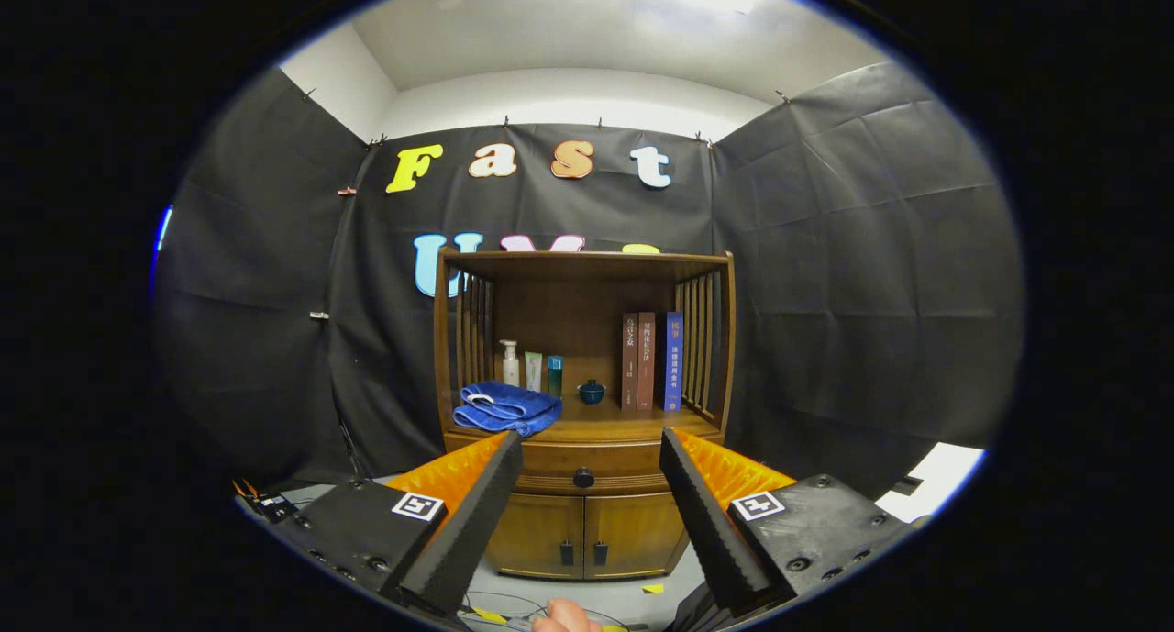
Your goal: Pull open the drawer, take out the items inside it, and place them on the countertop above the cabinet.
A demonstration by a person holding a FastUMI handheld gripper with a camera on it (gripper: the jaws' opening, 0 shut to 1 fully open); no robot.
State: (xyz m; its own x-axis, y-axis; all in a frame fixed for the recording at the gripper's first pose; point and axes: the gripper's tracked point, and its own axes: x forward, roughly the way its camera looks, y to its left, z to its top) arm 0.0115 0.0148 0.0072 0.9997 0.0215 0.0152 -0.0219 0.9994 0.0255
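While the claw [592, 449] hangs released, fingers spread wide and touching nothing, the drawer [587, 471] sits closed beyond them, its dark knob [584, 477] between the fingertips. Above it on the bench [633, 423]: blue towel [506, 407], bottles [510, 364], small pot [592, 392], books [651, 361].

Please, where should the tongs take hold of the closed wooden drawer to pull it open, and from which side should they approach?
Grip the small dark round knob at the middle of the closed wooden drawer, coming straight from the front. It is the only part standing out from the flat drawer face, so one finger can probably close on each side of it. The tongs are open, well short of the brown wooden cabinet, with the knob lined up between the fingers.
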